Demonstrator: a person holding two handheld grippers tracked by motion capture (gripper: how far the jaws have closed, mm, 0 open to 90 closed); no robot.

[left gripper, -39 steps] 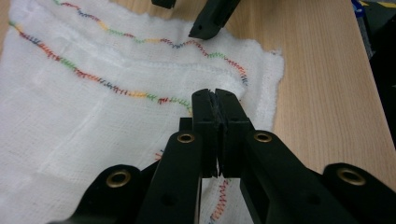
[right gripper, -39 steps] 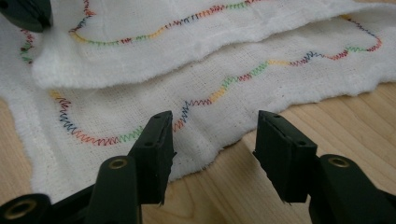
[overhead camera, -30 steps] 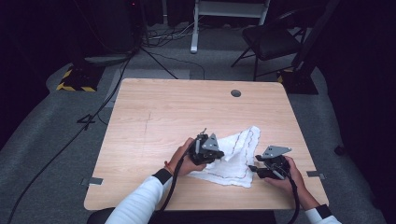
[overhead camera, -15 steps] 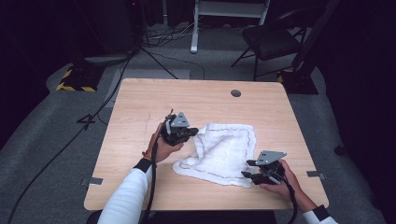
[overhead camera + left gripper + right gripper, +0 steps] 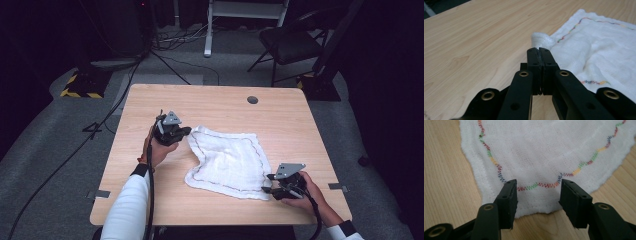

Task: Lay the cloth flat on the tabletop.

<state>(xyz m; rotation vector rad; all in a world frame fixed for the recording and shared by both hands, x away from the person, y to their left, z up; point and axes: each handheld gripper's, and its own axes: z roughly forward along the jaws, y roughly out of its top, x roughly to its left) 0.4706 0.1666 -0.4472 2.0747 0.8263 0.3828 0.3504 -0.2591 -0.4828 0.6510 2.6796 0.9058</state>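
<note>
High view above table (image 5: 150, 210); both close tool views sharing the cloth (image 5: 227, 160).

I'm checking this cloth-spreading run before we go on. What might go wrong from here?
The left gripper pinches just a small bunched corner of the white cloth, so it may slip free. The right gripper stands open over the near edge; closing there might catch only the hem, or wrinkle it.

In the left gripper view the white cloth (image 5: 596, 52) runs off the right edge, its pinched corner hidden between the closed jaws. Beyond the table (image 5: 215, 105), the dark chair (image 5: 292, 42) is perhaps half lost in shadow.
</note>
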